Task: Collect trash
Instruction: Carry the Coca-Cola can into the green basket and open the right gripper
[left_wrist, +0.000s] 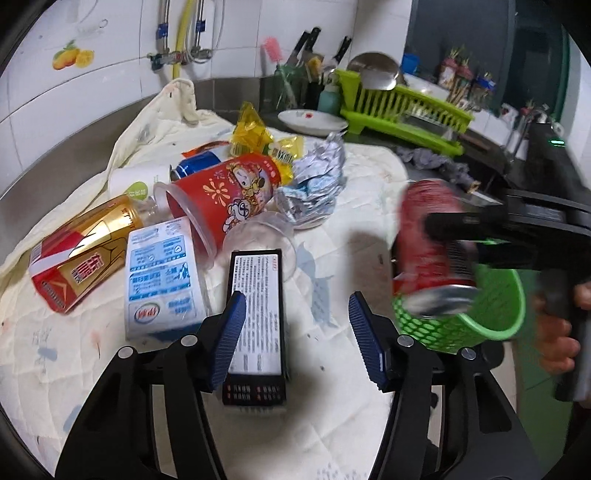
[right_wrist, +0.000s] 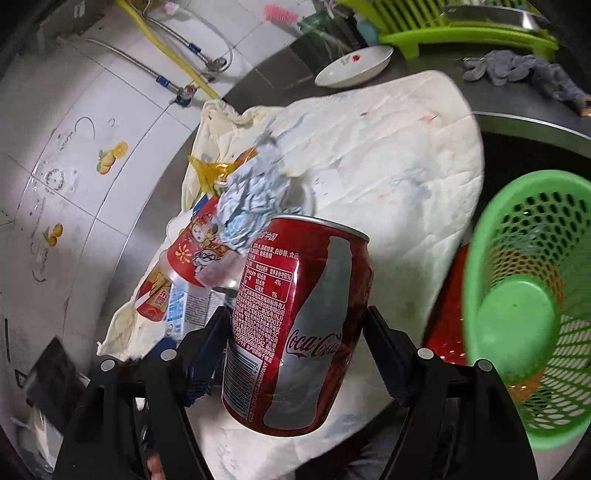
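Observation:
My right gripper (right_wrist: 295, 343) is shut on a red Coca-Cola can (right_wrist: 299, 325) and holds it in the air beside the green mesh basket (right_wrist: 532, 295). In the left wrist view the can (left_wrist: 432, 236) is blurred, just above the basket's (left_wrist: 480, 317) rim. My left gripper (left_wrist: 295, 332) is open and empty over a black box with a white label (left_wrist: 256, 314). A trash pile lies on the cream cloth (left_wrist: 351, 206): a red paper cup (left_wrist: 225, 199), a milk carton (left_wrist: 162, 280), a gold and red pack (left_wrist: 81, 254), crumpled foil (left_wrist: 317, 177), yellow wrappers (left_wrist: 255, 133).
A green dish rack (left_wrist: 402, 110) with a metal bowl, a white plate (left_wrist: 310, 122), knives and bottles stand at the back. A grey rag (left_wrist: 436, 162) lies on the dark counter. A tiled wall with pipes stands behind. A clear plastic cup (left_wrist: 266, 236) lies by the black box.

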